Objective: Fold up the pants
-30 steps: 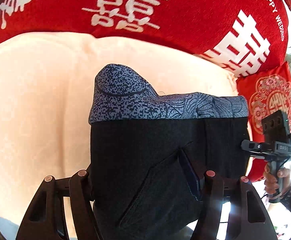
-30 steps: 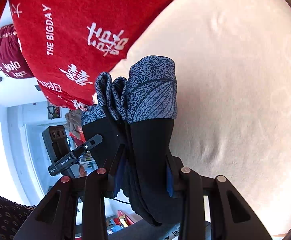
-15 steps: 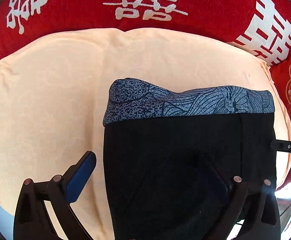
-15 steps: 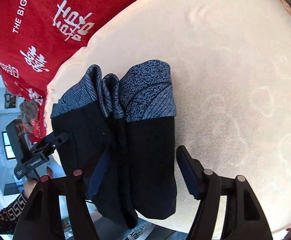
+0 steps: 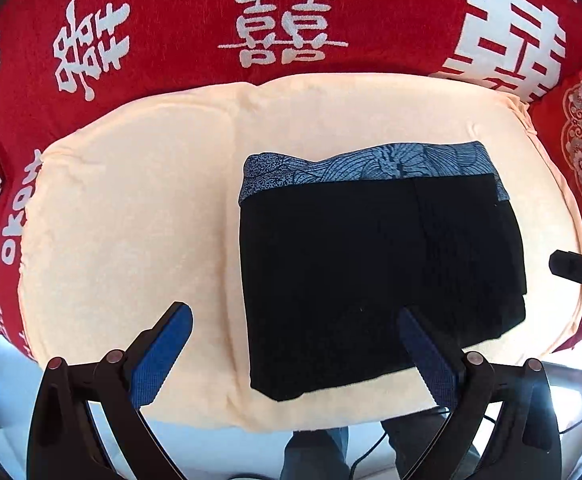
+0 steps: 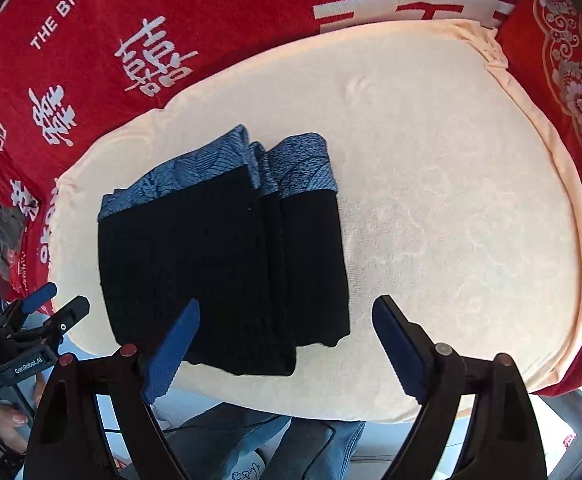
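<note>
Pants: the black pants (image 5: 375, 272) lie folded into a compact block on the cream cushion (image 5: 131, 220), toward the side nearer the right gripper, with the blue patterned waistband (image 5: 371, 166) along the far edge.
Fold: from the right wrist view the pants (image 6: 219, 268) show several stacked layers, their waistband ends (image 6: 275, 164) standing side by side at the far edge.
Left gripper: the left gripper (image 5: 295, 344) is spread wide, nothing between its blue pads (image 5: 159, 356) — one pad hangs over bare cushion, the other over the near corner of the pants; contact cannot be told.
Right gripper: the right gripper (image 6: 287, 344) is also wide apart and holds nothing — its left pad (image 6: 171, 356) overlaps the near edge of the pants, its right pad over the cushion (image 6: 451, 208).
Surroundings: red cloth (image 5: 291, 20) with white characters lies behind the cushion; the person's blue jeans (image 6: 259, 444) show below the cushion's near edge.
</note>
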Available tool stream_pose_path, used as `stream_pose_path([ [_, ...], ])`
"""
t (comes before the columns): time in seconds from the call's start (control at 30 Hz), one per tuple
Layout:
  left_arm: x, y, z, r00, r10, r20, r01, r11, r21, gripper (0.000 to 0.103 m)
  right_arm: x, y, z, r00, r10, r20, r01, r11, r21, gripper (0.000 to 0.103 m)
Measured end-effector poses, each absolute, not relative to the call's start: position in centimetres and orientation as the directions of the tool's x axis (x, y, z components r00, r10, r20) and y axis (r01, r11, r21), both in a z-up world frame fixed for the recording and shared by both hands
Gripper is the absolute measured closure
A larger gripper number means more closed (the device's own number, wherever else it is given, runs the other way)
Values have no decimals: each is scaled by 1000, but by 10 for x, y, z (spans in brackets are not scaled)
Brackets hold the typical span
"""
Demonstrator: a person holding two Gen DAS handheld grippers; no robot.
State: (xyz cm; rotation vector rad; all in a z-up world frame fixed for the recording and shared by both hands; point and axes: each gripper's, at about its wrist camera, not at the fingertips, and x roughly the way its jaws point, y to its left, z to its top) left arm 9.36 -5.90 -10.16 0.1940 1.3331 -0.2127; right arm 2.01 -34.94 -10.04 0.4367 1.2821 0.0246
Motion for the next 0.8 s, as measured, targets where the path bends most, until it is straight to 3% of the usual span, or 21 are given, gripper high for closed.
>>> stream_pose_path([
  [0.2,72,-61,-69,186,-34,-982,291,956,22,0,-3,-310,-69,258,167,-952,199,955,221,13],
  [0.8,38,-42,-22,184,11,-983,345,936,75,0,-31,-271,-17,222,87,-971,219,966,136,12],
])
